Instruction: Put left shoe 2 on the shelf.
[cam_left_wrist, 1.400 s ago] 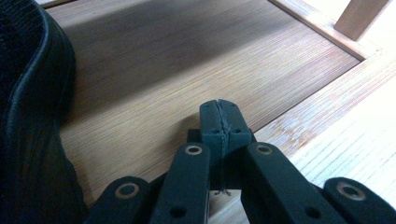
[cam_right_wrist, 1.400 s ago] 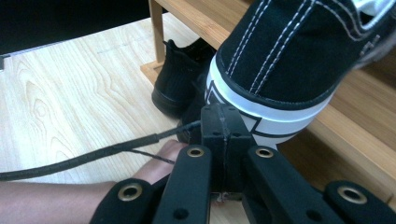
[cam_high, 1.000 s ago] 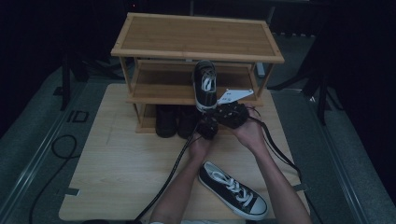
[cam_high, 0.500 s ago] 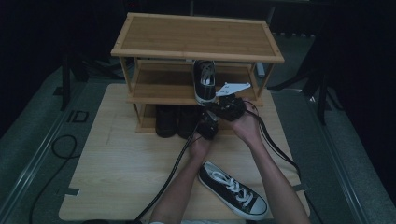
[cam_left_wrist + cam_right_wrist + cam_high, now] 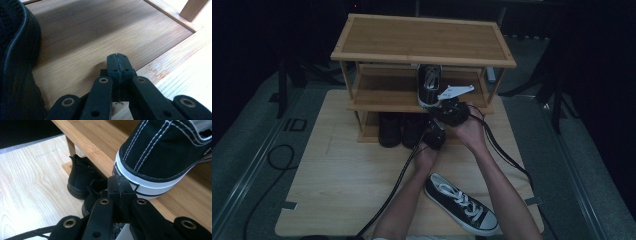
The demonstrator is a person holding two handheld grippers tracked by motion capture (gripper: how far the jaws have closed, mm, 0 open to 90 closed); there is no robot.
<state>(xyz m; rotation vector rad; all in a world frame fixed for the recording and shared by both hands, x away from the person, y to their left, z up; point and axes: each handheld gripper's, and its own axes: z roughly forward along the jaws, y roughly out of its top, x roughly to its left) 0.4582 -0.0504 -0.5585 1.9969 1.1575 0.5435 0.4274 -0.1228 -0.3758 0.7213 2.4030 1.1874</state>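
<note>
A black canvas sneaker (image 5: 430,84) with a white sole stands on the middle shelf of the bamboo shoe rack (image 5: 422,37), heel towards me. My right gripper (image 5: 451,111) is shut with nothing in it. In the right gripper view its tips (image 5: 119,183) sit at the sneaker's (image 5: 162,150) white heel rim, touching it or just short of it. My left gripper (image 5: 433,135) is lower, at the bottom shelf. In the left gripper view it (image 5: 117,59) is shut and empty over the bare shelf board (image 5: 100,37), with a black shoe (image 5: 15,65) to its left.
Two black shoes (image 5: 389,130) (image 5: 412,129) stand on the bottom shelf, also seen below the right gripper (image 5: 81,182). A matching sneaker (image 5: 460,204) lies on the wooden table (image 5: 337,185) near the front edge, between my forearms. Cables trail back across the table.
My right gripper has moved forward towards the rack. The sneaker on the middle shelf has slid deeper onto the shelf. The left gripper has stayed put.
</note>
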